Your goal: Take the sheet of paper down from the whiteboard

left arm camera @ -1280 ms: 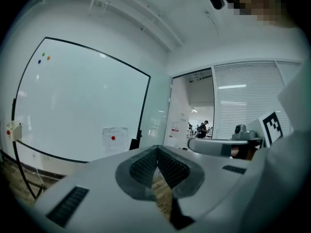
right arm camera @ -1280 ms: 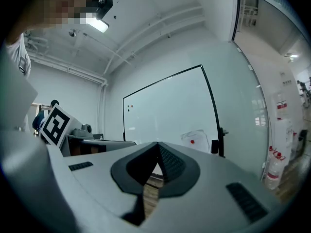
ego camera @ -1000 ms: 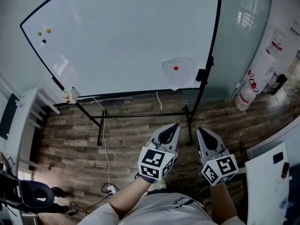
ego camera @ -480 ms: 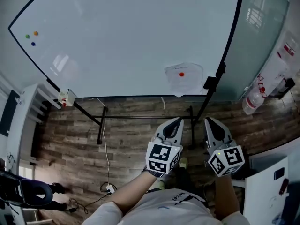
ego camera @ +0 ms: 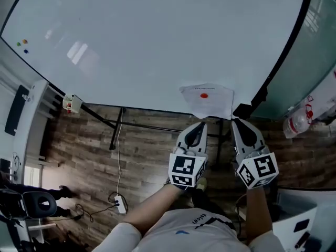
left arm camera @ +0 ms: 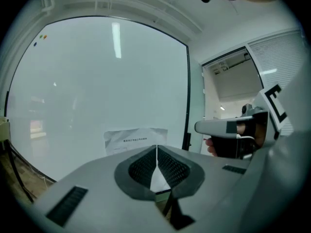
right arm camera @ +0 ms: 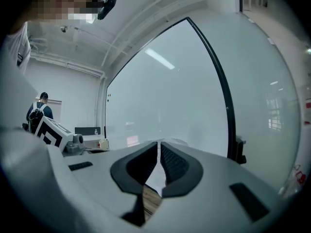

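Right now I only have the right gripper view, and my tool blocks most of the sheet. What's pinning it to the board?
Observer: One red magnet, near the top middle of the sheet of paper. The head view shows it.
Operator: Left tool state?
Observer: The left tool is shut with nothing between its jaws, and it is aimed at the sheet.
Operator: Is the sheet blank?
Observer: No. The left gripper view shows one line of print near its top, too small to read.
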The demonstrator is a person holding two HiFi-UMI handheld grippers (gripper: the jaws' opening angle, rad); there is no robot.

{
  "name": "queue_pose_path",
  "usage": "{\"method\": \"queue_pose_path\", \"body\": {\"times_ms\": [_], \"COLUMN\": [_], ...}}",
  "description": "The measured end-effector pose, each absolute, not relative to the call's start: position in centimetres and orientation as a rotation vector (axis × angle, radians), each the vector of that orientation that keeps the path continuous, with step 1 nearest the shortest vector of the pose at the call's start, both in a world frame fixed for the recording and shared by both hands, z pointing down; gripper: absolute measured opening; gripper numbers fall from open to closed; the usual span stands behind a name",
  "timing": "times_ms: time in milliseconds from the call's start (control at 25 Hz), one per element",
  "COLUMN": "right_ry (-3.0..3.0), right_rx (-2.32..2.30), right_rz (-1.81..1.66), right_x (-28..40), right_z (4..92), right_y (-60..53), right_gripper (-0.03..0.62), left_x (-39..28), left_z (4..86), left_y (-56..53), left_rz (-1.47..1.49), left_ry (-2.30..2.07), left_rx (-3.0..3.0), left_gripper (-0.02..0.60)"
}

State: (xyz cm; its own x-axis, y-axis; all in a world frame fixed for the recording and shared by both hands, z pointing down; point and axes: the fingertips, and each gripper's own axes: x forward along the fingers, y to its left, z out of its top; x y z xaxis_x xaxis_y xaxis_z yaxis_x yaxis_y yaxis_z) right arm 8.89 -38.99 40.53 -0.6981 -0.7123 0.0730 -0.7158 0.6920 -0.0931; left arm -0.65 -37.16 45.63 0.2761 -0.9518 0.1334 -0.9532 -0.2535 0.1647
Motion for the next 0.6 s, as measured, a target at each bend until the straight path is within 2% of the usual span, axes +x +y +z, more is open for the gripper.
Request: {"method": "queue_pose_path", "body": {"times_ms": [200, 280, 360, 600], "right_ry": [-2.836, -2.828, -2.815, -2.751], "right_rx": [1.116, 1.103, 1.085, 1.071], "right_rz": [0.147, 0.145, 0.133, 0.027], "right_x": [8.7, 8.7, 8.4, 8.0], "right_z": [42.6, 43.5, 44.0, 45.2], "right_y": [-41.9, -42.9, -44.0, -46.4], "right_gripper": [0.015, 0.025, 0.054, 0.077], "left_x": [-0.8, -1.1, -1.5, -3.1], "left_z": [48.2, 49.2, 50.0, 51.8], "left_y": [-39.8, -41.0, -42.4, -45.7], "left_rz": [-0.008, -0.005, 0.004, 0.015], "left_ry": [-1.863, -1.878, -1.905, -1.999], "left_rx": [2.246, 2.221, 2.201, 2.118], "left_gripper": [0.026, 0.084, 0.112, 0.124]}}
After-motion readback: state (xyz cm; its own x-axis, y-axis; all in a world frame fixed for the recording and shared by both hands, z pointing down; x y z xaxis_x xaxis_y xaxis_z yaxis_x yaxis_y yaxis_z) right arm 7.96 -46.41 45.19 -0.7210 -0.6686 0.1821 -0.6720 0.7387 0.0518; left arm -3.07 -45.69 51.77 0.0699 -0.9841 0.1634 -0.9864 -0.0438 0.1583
